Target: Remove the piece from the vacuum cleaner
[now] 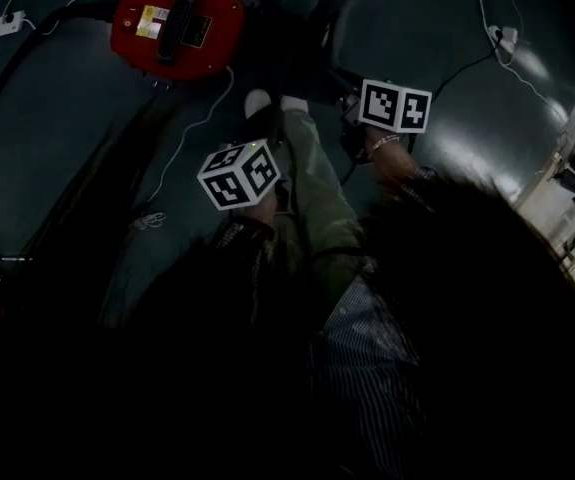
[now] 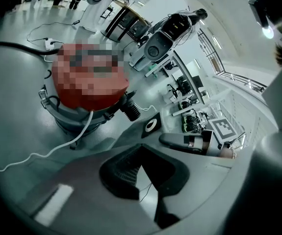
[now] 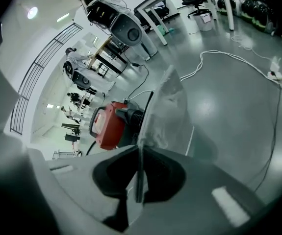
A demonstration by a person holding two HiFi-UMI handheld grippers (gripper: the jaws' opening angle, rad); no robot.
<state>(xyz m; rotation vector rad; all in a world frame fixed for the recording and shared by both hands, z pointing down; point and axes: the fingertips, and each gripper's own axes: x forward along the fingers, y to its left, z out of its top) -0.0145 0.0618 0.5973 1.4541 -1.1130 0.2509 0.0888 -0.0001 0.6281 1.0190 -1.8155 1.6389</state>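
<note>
Starting at the left, the red vacuum (image 1: 177, 23) sits on the dark floor (image 1: 67, 98), a white cable (image 1: 202, 118) trailing off its near side and its black inlet (image 2: 130, 110) turned towards the person. Just this side of the vacuum, the left hand-held gripper (image 2: 141, 151) hangs over the floor with its jaws pressed together at the tips and nothing between them; only floor shows through the gap behind. Further right of the vacuum, the right hand-held gripper (image 3: 140, 148) has the prize: its jaws are nipped onto the lower edge of the piece (image 3: 170, 111), a thin grey sheet standing up edge-on from the pinch. The piece looks clear of the vacuum, apart from the inlet, so the pull-out reads as done and this looks like the carry-away. To do it well, keep that pinch firm, because a grip on one edge of a thin sheet lets it swing or slide if the wrist rolls. Hold the sheet upright and take it off to the side away from the vacuum so it can't snag the inlet or the cable. The left one seems best kept out of the sheet's path, near the vacuum and ready to steady it if anything catches. Pick a bare patch of floor well apart from the vacuum, lower the piece flat, and only then let the jaws part.
</note>
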